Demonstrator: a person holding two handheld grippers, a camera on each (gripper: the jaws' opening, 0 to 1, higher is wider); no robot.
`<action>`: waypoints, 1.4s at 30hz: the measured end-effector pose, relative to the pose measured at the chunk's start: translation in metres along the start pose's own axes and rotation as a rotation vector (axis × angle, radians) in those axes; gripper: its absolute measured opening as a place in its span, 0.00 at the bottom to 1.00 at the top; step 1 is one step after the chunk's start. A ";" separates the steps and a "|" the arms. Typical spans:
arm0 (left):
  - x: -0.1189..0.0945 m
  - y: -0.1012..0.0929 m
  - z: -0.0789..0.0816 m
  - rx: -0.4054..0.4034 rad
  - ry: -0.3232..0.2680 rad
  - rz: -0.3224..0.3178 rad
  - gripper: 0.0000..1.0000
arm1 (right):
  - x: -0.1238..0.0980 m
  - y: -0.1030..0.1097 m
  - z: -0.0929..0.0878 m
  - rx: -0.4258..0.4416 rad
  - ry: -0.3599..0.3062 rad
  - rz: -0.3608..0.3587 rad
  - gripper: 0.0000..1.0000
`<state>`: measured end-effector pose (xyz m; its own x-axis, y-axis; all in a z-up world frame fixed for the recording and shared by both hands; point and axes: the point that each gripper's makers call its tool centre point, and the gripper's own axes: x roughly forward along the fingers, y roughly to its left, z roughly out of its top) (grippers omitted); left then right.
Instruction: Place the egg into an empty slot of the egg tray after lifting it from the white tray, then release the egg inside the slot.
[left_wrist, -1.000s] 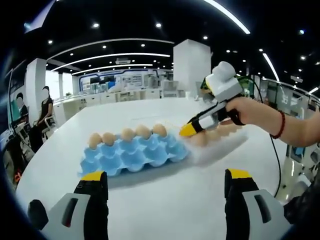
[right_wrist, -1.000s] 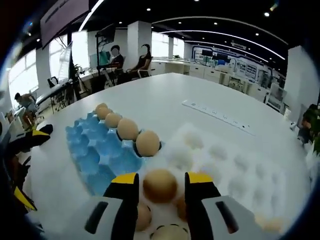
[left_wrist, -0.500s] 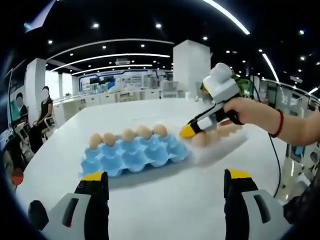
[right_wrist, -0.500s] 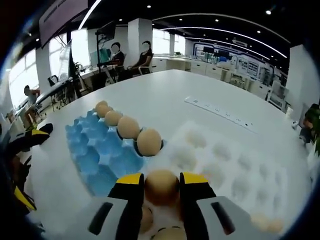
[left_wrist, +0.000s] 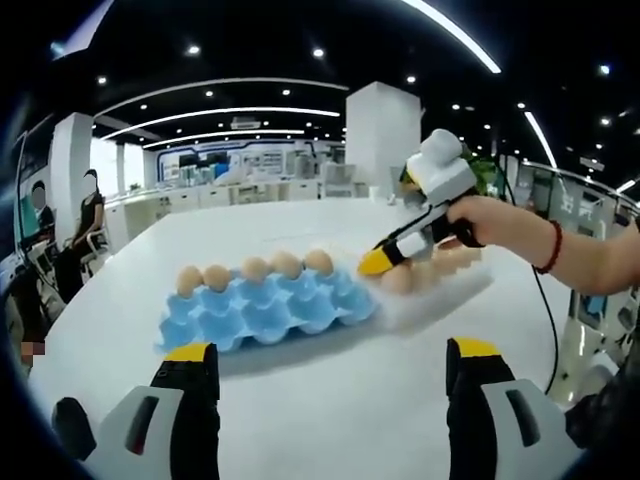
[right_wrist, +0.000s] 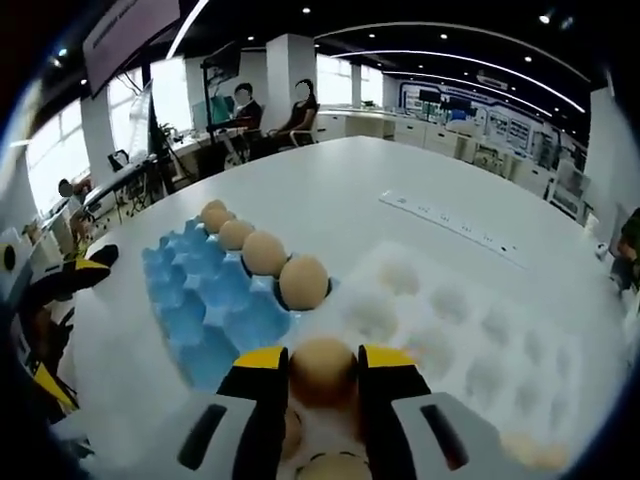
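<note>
My right gripper (right_wrist: 322, 363) is shut on a brown egg (right_wrist: 322, 368), held just above the white tray (right_wrist: 470, 340) near its edge by the blue egg tray (right_wrist: 205, 305). The blue tray carries a row of several eggs (right_wrist: 303, 281) along its far side; its other slots are empty. More eggs (right_wrist: 335, 466) lie in the white tray below the jaws. In the left gripper view the blue tray (left_wrist: 265, 308) sits ahead, with the right gripper (left_wrist: 375, 261) and a hand at its right end. My left gripper (left_wrist: 325, 352) is open over bare table.
A large white table (left_wrist: 330, 400) carries both trays. A white power strip (right_wrist: 450, 228) lies on it beyond the white tray. People sit at desks far off. The person's arm (left_wrist: 580, 255) reaches in from the right.
The right jaws closed onto the egg and raised it slightly from the white tray. The left gripper has stayed still.
</note>
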<state>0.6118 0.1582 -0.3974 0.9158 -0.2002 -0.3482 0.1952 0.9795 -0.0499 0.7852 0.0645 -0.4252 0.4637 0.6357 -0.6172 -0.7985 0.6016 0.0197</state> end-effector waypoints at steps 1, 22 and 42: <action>0.000 -0.001 0.000 0.004 0.001 -0.002 0.96 | -0.001 0.000 0.000 0.007 -0.016 0.007 0.28; -0.003 0.000 0.000 -0.003 -0.006 0.007 0.96 | -0.008 0.000 0.006 0.056 -0.068 0.018 0.28; -0.003 -0.001 0.001 0.008 -0.005 0.007 0.97 | -0.018 0.000 0.014 0.071 -0.094 0.012 0.28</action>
<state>0.6090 0.1583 -0.3955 0.9189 -0.1938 -0.3435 0.1920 0.9806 -0.0398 0.7826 0.0600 -0.4032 0.4905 0.6839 -0.5401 -0.7770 0.6239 0.0843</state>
